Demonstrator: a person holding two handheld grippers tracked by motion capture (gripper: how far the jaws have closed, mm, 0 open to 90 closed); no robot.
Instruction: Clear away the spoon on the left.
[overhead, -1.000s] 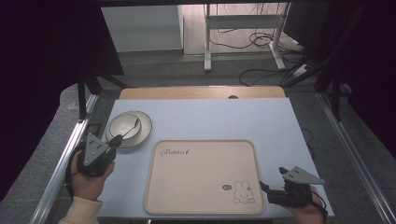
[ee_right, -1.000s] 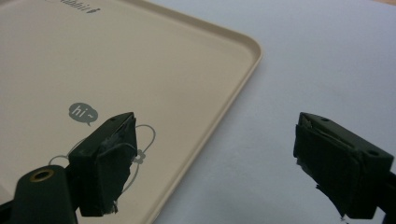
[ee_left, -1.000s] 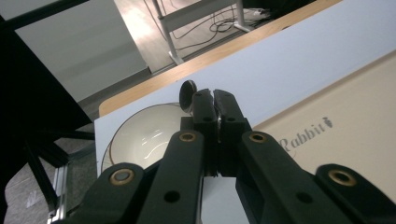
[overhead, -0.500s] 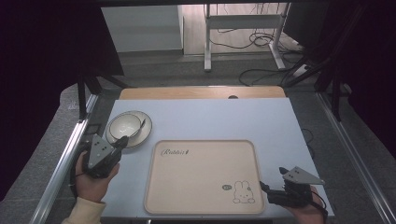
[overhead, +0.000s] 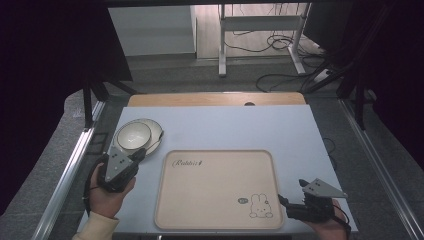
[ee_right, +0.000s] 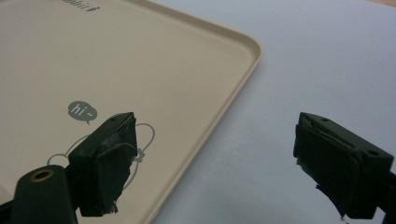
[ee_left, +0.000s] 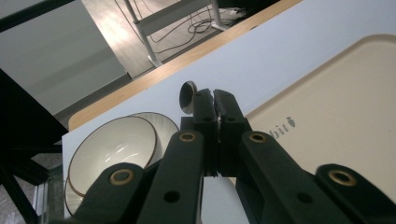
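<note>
- The desk (overhead: 300, 135) is a pale blue-grey top with a wooden strip along its far edge; everything below is placed against the tray.
- The tray (overhead: 220, 165) lies flat near the desk's front edge, a beige rectangle with a raised lip, a "Rabbit" wordmark and a small rabbit drawing. It looks like stiff, light plastic with a smooth face, so the lip is probably the best place to hold it, not the slick flat.
- The bowl (overhead: 133, 135) sits on a saucer (overhead: 155, 131) off the tray's far-left corner, apart from it. Both look glazed and ceramic: hard, slippery, chippable. The rim is the likely hold, taken gently.
- The left gripper (overhead: 135, 157) rests just left of the tray, pointing at the bowl, its fingers (ee_left: 205, 112) pressed together on nothing.
- The right gripper (overhead: 282, 200) sits at the tray's near-right corner, fingers (ee_right: 109, 158) wide apart, straddling the tray's lip.
</note>
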